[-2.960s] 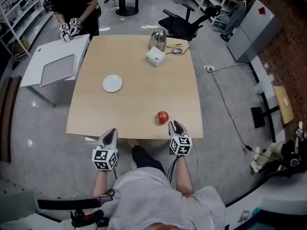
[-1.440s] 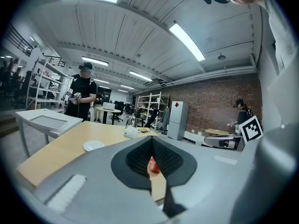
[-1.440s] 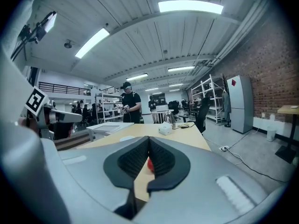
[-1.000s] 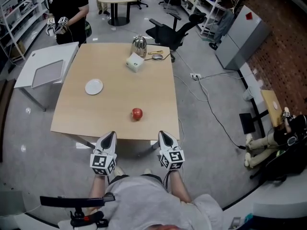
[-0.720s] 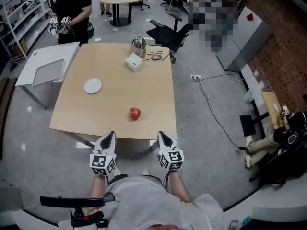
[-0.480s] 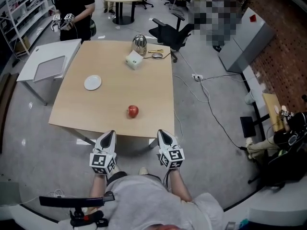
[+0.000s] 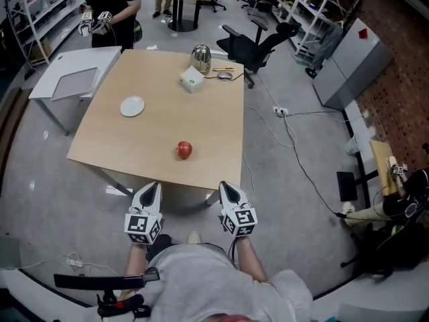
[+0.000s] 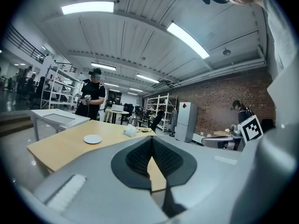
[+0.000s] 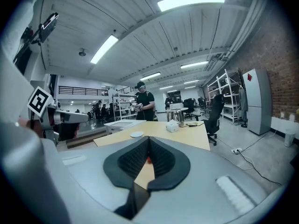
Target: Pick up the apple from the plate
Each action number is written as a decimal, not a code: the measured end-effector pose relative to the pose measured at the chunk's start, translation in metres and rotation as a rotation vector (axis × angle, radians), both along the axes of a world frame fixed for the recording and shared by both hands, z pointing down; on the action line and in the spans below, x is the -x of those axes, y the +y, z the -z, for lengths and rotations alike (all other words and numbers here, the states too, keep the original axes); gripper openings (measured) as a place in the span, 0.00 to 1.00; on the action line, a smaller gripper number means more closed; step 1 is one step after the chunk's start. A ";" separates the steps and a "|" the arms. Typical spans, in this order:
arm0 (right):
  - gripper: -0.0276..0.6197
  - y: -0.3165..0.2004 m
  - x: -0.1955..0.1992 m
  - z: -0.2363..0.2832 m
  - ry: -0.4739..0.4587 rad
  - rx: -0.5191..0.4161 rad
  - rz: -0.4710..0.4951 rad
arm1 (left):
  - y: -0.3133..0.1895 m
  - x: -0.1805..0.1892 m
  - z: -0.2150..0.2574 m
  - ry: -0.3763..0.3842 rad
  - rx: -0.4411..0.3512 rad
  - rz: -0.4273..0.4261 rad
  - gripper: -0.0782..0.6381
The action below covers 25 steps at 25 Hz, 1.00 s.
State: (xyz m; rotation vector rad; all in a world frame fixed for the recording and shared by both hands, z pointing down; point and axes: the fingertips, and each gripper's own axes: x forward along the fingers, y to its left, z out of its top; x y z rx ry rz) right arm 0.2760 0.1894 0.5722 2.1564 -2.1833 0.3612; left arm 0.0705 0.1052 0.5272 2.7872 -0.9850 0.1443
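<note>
Two grippers are held just short of the near edge of the table. The fingers of the left gripper are pressed together on nothing, and those of the right gripper likewise. In both gripper views the ribbed black pads are seen to meet along one seam.

The apple is not on the plate. It rests on bare wood, ahead of the fingers and between the two pairs, with neither gripper clearly nearer. A red sliver of it is seen straight along the right gripper's closed seam. It is not made out in the left gripper view. The plate lies further ahead and to the left of the fingers, well apart from the apple, with nothing on it.

Apple: round, smooth, red, glossy; no long axis is offered, and the stem direction cannot be made out. Plate: small, white, shallow. Table: pale matte wood.

The layout fits an apple lifted off the plate and set down, or one never placed on it.
</note>
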 end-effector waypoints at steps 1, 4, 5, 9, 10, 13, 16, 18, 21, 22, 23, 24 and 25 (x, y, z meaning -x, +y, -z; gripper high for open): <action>0.05 0.002 0.001 -0.001 0.003 0.000 0.008 | 0.004 0.001 -0.002 -0.002 0.001 0.007 0.14; 0.05 0.008 0.004 -0.003 0.020 -0.001 0.026 | 0.014 0.004 -0.002 -0.012 0.002 0.025 0.14; 0.05 0.010 0.004 -0.003 0.021 -0.002 0.031 | 0.017 0.004 -0.001 -0.015 0.002 0.029 0.14; 0.05 0.017 0.005 -0.003 0.004 -0.013 0.038 | 0.025 0.005 -0.001 -0.021 -0.001 0.041 0.14; 0.05 0.019 0.005 -0.004 0.002 -0.014 0.039 | 0.027 0.006 -0.002 -0.022 -0.002 0.042 0.14; 0.05 0.024 0.004 -0.006 0.000 -0.014 0.041 | 0.031 0.005 0.000 -0.027 -0.002 0.046 0.14; 0.05 0.028 0.002 -0.007 -0.006 -0.012 0.038 | 0.036 0.003 0.003 -0.033 0.001 0.046 0.14; 0.05 0.029 0.002 -0.007 -0.009 -0.014 0.036 | 0.037 0.002 0.003 -0.036 0.001 0.045 0.14; 0.05 0.031 0.000 -0.008 -0.011 -0.016 0.033 | 0.038 0.000 0.000 -0.037 -0.004 0.038 0.14; 0.05 0.031 -0.001 -0.008 -0.012 -0.017 0.033 | 0.038 -0.001 0.000 -0.038 -0.006 0.037 0.14; 0.05 0.033 -0.002 -0.008 -0.012 -0.017 0.033 | 0.040 -0.003 0.001 -0.039 -0.006 0.036 0.14; 0.05 0.034 -0.004 -0.009 -0.012 -0.018 0.033 | 0.041 -0.005 0.003 -0.039 -0.007 0.037 0.14; 0.05 0.035 -0.006 -0.009 -0.012 -0.018 0.032 | 0.043 -0.008 0.004 -0.040 -0.007 0.037 0.14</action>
